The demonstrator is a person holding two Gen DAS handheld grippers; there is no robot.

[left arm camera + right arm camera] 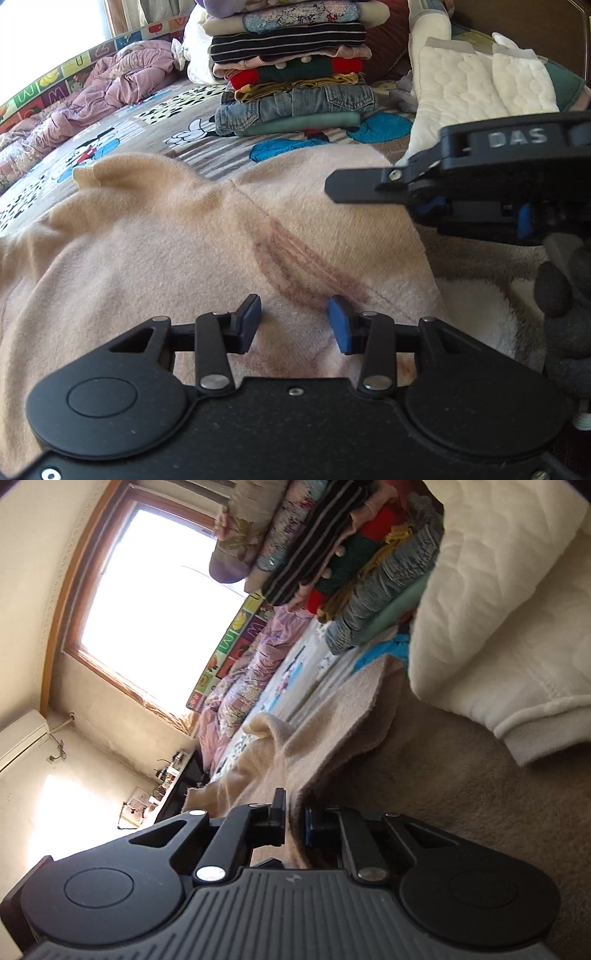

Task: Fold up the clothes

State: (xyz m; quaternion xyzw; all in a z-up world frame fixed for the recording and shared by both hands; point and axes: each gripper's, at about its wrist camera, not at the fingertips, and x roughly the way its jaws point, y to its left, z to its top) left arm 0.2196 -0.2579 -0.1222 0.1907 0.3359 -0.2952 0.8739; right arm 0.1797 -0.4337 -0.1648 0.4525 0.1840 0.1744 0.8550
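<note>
A beige fleece garment [155, 251] with faint purple marks lies spread on the patterned bed cover. My left gripper [293, 321] is open just above its cloth, blue pads apart, holding nothing. My right gripper [294, 818] is turned on its side and shut on the edge of the same beige garment [317, 738]. In the left wrist view it [373, 188] reaches in from the right, over the garment's right edge.
A tall stack of folded clothes [291, 66] stands at the back of the bed. A white quilted garment [476, 88] lies at the right, close to my right gripper. A crumpled pink quilt [110, 88] lies at the far left by the window.
</note>
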